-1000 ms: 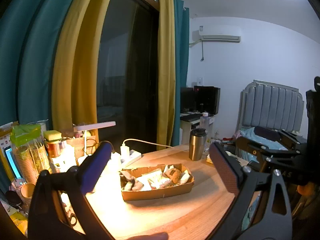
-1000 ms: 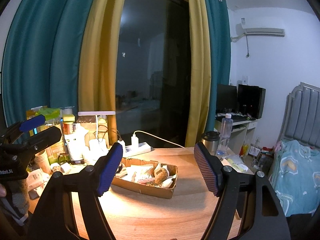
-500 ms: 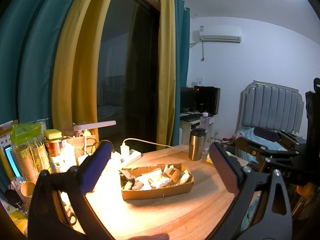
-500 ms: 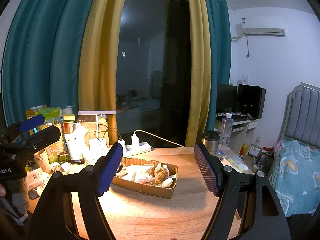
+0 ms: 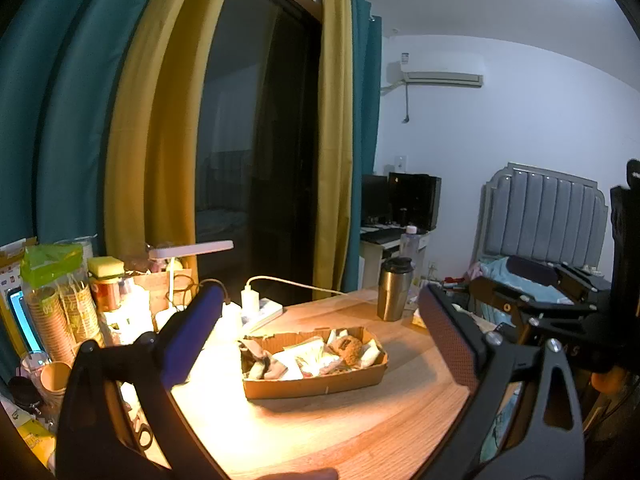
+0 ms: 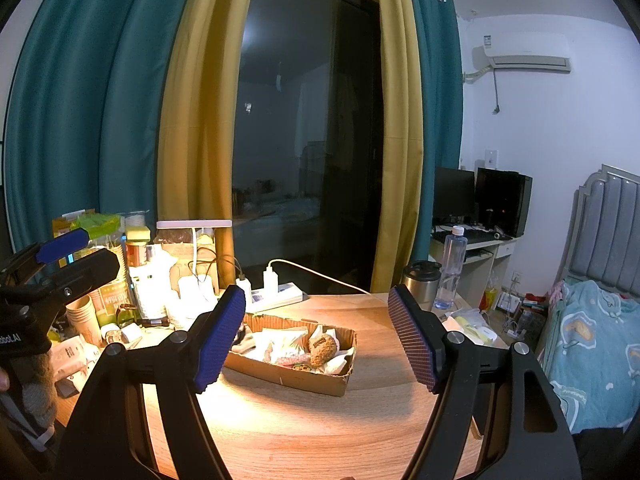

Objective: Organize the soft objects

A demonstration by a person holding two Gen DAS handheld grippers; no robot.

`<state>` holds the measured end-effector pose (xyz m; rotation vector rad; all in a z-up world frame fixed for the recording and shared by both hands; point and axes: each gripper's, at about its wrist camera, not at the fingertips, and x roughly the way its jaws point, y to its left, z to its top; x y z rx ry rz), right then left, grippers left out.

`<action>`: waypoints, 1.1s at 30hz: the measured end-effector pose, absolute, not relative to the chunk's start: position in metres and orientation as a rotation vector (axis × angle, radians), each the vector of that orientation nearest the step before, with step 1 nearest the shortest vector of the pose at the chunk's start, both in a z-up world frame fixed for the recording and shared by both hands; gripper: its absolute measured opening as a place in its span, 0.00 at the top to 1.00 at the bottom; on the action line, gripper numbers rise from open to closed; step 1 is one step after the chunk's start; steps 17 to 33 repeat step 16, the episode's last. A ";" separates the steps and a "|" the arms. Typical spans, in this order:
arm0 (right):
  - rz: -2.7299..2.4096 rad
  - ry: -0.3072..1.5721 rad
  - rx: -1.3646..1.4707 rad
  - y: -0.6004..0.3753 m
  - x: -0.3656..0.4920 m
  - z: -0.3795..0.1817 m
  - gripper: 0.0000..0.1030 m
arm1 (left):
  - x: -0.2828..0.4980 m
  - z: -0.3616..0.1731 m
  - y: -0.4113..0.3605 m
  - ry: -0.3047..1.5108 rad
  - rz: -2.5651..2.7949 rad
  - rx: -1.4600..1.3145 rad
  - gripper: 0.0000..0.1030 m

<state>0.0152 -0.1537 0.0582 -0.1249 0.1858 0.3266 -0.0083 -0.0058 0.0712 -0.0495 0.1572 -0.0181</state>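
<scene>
A shallow cardboard tray [image 5: 316, 386] [image 6: 288, 374] sits on the round wooden table [image 5: 320, 432], under lamp light. It holds several soft items: a brown round plush [image 5: 349, 347] [image 6: 322, 349], white packets and dark fabric pieces. My left gripper [image 5: 320, 294] hangs above the table's near side, open and empty, with the tray seen between its fingers. My right gripper [image 6: 315, 294] is also open and empty, and frames the same tray from further right. Neither one touches the tray. The left gripper [image 6: 76, 258] also shows at the left edge of the right wrist view.
A steel tumbler [image 5: 394, 290] stands behind the tray to the right, with a water bottle [image 6: 450, 268] beyond it. A desk lamp [image 5: 192, 249], a power strip [image 6: 280, 296], paper cups [image 5: 60, 316] and jars crowd the table's left. A bed [image 6: 592, 340] lies at right.
</scene>
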 end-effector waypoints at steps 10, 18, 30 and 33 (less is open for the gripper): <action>0.327 0.188 -0.125 -0.152 0.016 0.057 0.25 | -0.009 0.071 -0.006 0.158 -0.016 -0.052 0.04; 0.325 0.189 -0.126 -0.152 0.016 0.057 0.25 | -0.011 0.070 -0.006 0.149 -0.021 -0.056 0.04; 0.325 0.189 -0.126 -0.152 0.016 0.057 0.25 | -0.011 0.070 -0.006 0.149 -0.021 -0.056 0.04; 0.325 0.189 -0.126 -0.152 0.016 0.057 0.25 | -0.011 0.070 -0.006 0.149 -0.021 -0.056 0.04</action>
